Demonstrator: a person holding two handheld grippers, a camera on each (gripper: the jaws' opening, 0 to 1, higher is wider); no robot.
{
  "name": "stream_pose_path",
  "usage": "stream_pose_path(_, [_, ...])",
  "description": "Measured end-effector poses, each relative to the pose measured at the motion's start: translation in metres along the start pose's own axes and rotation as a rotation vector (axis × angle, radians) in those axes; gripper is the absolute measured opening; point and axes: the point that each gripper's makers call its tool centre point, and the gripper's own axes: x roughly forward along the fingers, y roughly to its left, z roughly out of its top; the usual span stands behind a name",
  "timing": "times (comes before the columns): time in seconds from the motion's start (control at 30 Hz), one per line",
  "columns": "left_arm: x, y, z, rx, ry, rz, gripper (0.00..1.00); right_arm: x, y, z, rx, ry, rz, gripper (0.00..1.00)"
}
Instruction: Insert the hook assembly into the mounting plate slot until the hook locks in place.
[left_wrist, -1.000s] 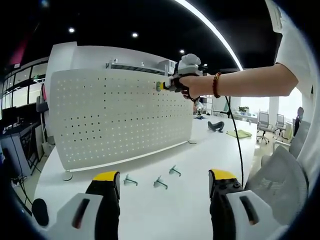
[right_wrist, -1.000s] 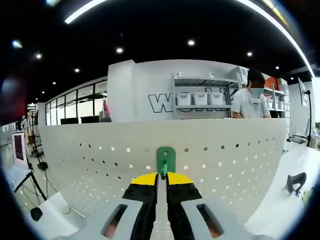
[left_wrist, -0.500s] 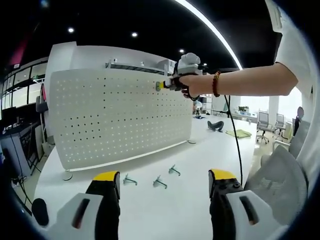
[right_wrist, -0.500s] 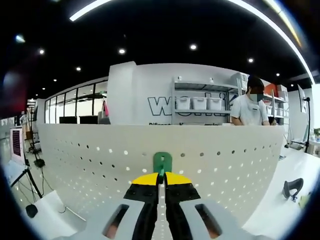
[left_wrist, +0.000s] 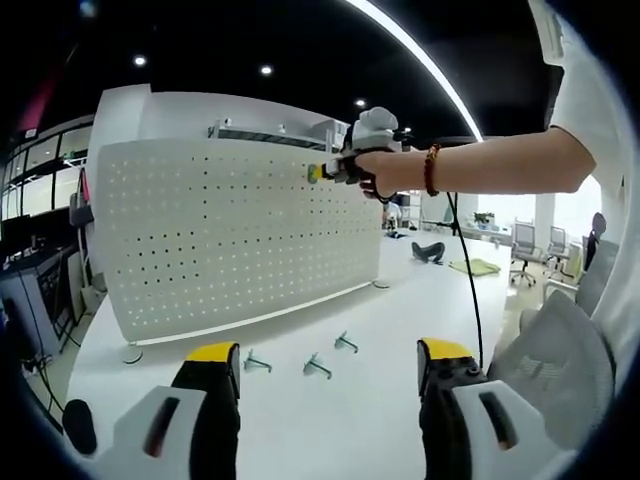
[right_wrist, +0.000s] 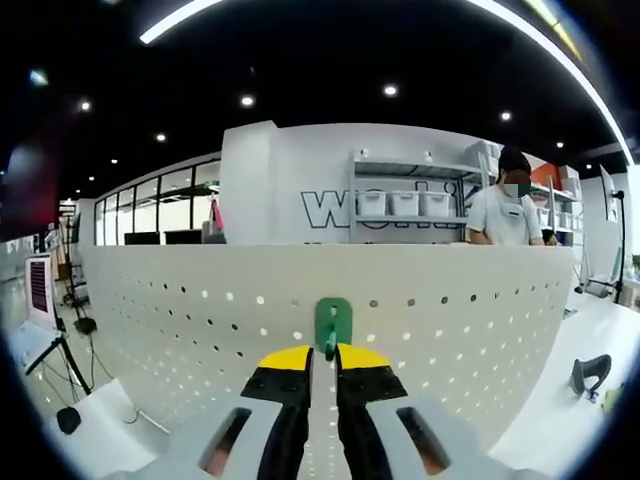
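In the left gripper view, the left gripper (left_wrist: 327, 372) is seen at the bottom with its yellow-tipped jaws spread wide apart and nothing held between them, above a white table (left_wrist: 390, 330). Just beyond the jaws, three small hooks (left_wrist: 318, 366) are laid in a loose row on the table, apart from one another and short of the foot of the pegboard (left_wrist: 230, 235). The pegboard is stood upright on the table on small round feet, its white face dotted with rows of holes. Higher up, near its top right part, the right gripper (left_wrist: 318, 172) is held by a hand (left_wrist: 378, 172) with a beaded bracelet at the wrist, and its tip is pressed up to the board. A cable is hung from that hand down toward the table. In the right gripper view, the right gripper (right_wrist: 323, 357) is shown with its jaws drawn close together on the stem of a green hook (right_wrist: 332, 323), whose flat rounded plate is placed against the pegboard (right_wrist: 180, 310) near its top edge; whether the hook is already seated in the holes cannot be told from here. Farther back, behind the board, shelves with white bins (right_wrist: 398, 204) and a person (right_wrist: 510, 210) are seen.
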Motion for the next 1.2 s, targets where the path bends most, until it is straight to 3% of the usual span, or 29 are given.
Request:
stream_pose_path(0.37, [0.002, -0.001, 0.006, 0.012, -0.007, -0.014, 0.74, -0.006, 0.009, 0.002, 0.015, -0.023, 0.043, 0.19])
stream_pose_path(0.73, [0.003, 0.003, 0.007, 0.033, 0.005, -0.012, 0.74, -0.015, 0.005, -0.002, 0.02, -0.024, 0.04, 0.19])
stream_pose_path(1.2, [0.002, -0.006, 0.0, 0.026, 0.021, -0.027, 0.73, -0.037, 0.006, -0.03, 0.056, 0.005, 0.041, 0.18])
